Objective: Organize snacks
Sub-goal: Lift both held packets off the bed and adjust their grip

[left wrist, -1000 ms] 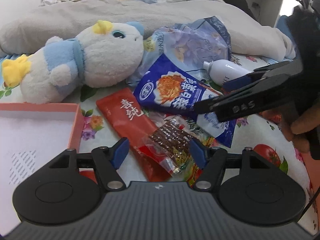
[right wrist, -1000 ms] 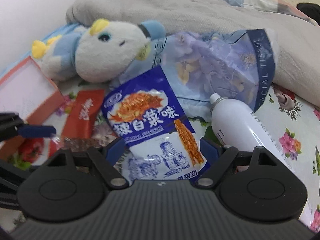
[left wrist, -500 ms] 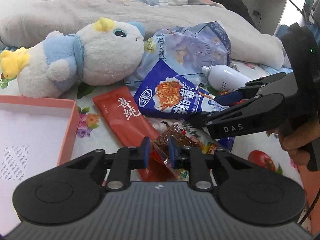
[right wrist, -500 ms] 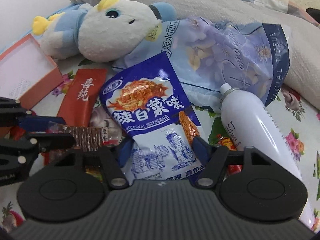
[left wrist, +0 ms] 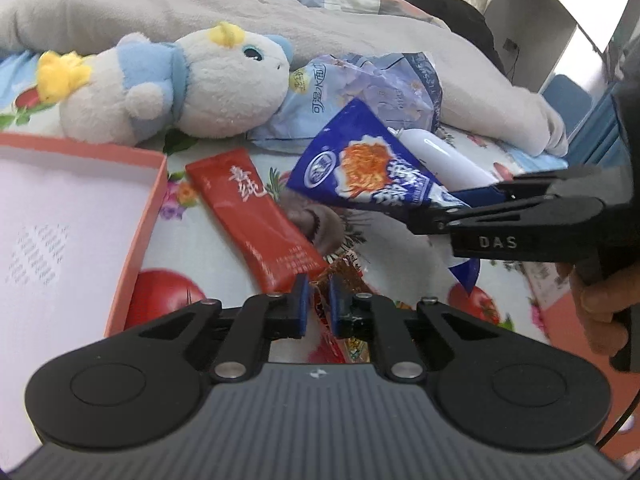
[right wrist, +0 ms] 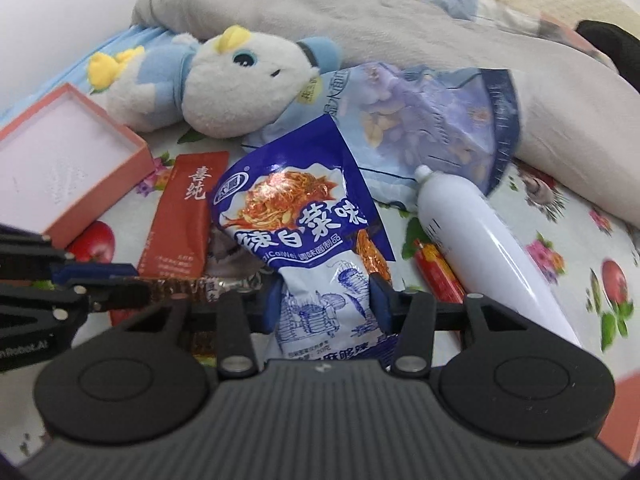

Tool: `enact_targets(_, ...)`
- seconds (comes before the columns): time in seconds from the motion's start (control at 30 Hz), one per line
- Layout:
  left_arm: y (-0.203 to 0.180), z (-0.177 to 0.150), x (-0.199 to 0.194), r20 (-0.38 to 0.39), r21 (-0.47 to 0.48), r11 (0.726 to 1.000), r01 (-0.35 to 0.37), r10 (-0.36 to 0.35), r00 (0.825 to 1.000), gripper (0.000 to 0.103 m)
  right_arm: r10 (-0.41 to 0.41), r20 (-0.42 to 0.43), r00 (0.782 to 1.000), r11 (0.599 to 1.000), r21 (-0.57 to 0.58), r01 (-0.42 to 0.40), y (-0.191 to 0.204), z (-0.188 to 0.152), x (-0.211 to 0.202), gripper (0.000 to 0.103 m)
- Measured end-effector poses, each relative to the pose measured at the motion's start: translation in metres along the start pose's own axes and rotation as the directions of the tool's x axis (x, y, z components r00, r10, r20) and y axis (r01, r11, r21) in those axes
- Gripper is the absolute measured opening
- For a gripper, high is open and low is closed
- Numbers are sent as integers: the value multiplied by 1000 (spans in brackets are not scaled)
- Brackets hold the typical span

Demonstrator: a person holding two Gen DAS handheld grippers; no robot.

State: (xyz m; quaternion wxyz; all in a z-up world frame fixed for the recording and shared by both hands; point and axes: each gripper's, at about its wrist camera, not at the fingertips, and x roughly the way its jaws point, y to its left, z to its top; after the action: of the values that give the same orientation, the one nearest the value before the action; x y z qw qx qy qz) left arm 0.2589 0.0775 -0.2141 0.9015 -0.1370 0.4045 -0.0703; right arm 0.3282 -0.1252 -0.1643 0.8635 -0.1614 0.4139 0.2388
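Observation:
My left gripper (left wrist: 318, 300) is shut on a clear packet of brown spicy strips (left wrist: 346, 276), lifted a little off the bed; it also shows in the right wrist view (right wrist: 172, 286). My right gripper (right wrist: 326, 300) is shut on a blue snack bag (right wrist: 304, 220), raised and tilted; the bag also shows in the left wrist view (left wrist: 368, 176). A red sachet (left wrist: 256, 216) lies flat on the flowered sheet beside the open pink box (left wrist: 156, 200). A small red stick snack (right wrist: 438, 272) lies by the white bottle (right wrist: 480, 248).
A white and blue plush toy (left wrist: 180, 88) lies behind the snacks. A blue tissue pack (right wrist: 432, 120) sits behind the bottle. A grey blanket (left wrist: 280, 12) runs along the back. The pink box also shows at left in the right wrist view (right wrist: 140, 148).
Both grippers closed on their packets and lifted. The left one raised the spicy strips off the red sachet; the right one tilted the blue bag up off the bed.

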Motion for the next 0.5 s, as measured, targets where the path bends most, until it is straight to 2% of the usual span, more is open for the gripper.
enact_targets(0.2,0,-14,-24,17,-5,1000,-13,13,1000,11,-41,12,999,995,91,40,6,-21,-31,48)
enact_targets(0.33,6,-23,-41,21,-64,998,-17,18,1000,10,-45,-7,999,987,157,46,15,-38,-48,48)
enact_targets(0.5,0,-39,-67,7,-44,996,-73,73,997,10,-60,-24,998,976,209,64,32,-59,-71,48)
